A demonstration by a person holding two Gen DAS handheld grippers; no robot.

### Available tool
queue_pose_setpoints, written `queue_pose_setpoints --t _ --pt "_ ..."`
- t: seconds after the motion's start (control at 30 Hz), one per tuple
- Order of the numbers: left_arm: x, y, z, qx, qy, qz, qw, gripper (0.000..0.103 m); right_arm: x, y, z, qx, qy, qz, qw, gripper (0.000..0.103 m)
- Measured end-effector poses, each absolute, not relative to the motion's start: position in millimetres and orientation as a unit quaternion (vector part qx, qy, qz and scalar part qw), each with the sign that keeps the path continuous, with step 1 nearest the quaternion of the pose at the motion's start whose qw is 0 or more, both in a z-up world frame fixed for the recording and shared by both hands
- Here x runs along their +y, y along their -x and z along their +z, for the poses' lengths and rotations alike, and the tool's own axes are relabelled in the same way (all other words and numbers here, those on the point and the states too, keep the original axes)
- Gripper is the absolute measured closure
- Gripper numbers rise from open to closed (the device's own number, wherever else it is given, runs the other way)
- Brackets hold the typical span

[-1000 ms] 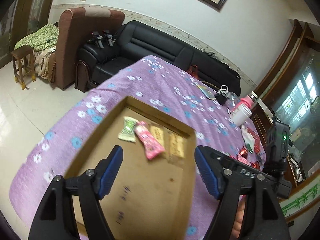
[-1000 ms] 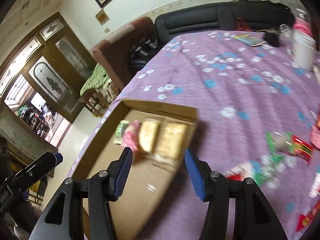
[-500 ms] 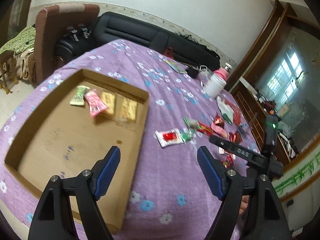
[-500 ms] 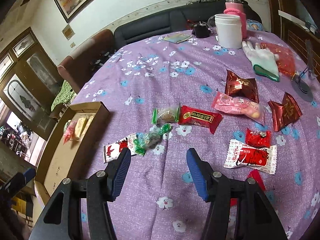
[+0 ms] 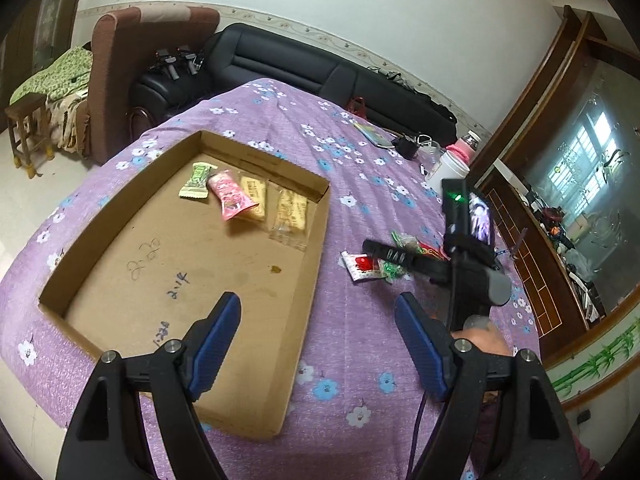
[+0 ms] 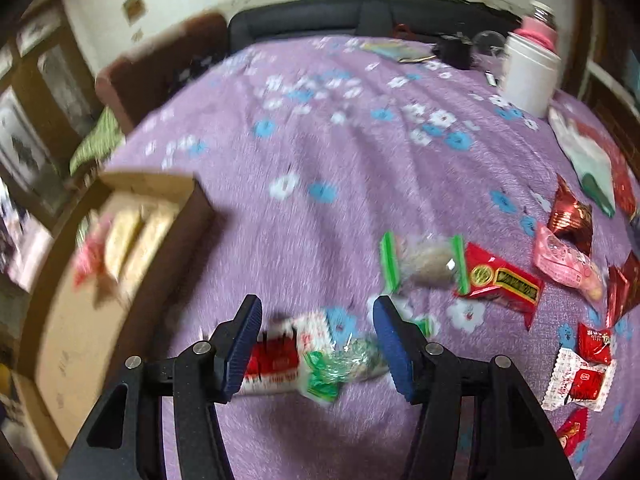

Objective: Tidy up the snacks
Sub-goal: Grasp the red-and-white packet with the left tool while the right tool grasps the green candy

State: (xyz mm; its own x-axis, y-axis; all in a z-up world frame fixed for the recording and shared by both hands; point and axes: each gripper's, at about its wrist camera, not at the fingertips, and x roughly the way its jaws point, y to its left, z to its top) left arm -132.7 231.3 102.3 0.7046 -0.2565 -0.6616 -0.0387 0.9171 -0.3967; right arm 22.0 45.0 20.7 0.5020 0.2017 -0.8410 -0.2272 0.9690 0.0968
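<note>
A shallow cardboard tray (image 5: 320, 248) lies on the purple flowered tablecloth (image 5: 352, 344), with a green snack (image 5: 195, 180), a pink snack (image 5: 230, 196) and two yellow snacks (image 5: 290, 210) at its far end. My left gripper (image 5: 318, 340) is open and empty over the tray's near right edge. My right gripper (image 6: 316, 340) is open, low over a red-and-white packet (image 6: 280, 356) and a green-wrapped candy (image 6: 340, 364) that lie between its fingers. More loose snacks lie to the right, among them a red bar (image 6: 500, 280). The right gripper also shows in the left wrist view (image 5: 384, 254).
A white jar (image 6: 528, 76) with a pink bottle behind it, a white glove (image 6: 592, 160), a black pouch (image 6: 454, 50) and a booklet (image 6: 396, 50) stand at the table's far side. A black sofa (image 5: 304, 72) and a brown armchair (image 5: 120, 60) are beyond the table.
My right gripper has dropped down and forward onto the red-and-white packet and green candy. My left gripper has drifted back left, over the tray's right edge.
</note>
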Motion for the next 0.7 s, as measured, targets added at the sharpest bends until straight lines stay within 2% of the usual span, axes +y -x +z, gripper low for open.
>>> queue_pose_setpoints --t 0.07,0.23,0.33,0.53,0.7 --pt "232.3 132.8 101.6 0.38 0.196 -0.062 0.902 0.024 50.8 -10.7 18.7 0.476 0.07 0.123 0.868 0.047" --pt "225.7 132.4 99.4 0.38 0.194 -0.082 0.901 0.024 19.8 31.3 20.1 0.492 0.1 0.154 0.851 0.048" --pt "213.8 131.3 97.4 0.384 0.186 -0.1 0.899 0.025 -21.5 53.2 29.3 0.488 0.044 0.194 0.85 0.047" --pt "179.9 129.5 96.4 0.388 0.147 -0.13 0.901 0.025 -102.5 77.9 54.0 0.446 -0.043 0.154 0.881 0.047" --pt "159.0 125.0 87.9 0.401 0.126 -0.138 0.897 0.025 -95.4 87.1 42.0 0.472 -0.07 0.181 0.86 0.047"
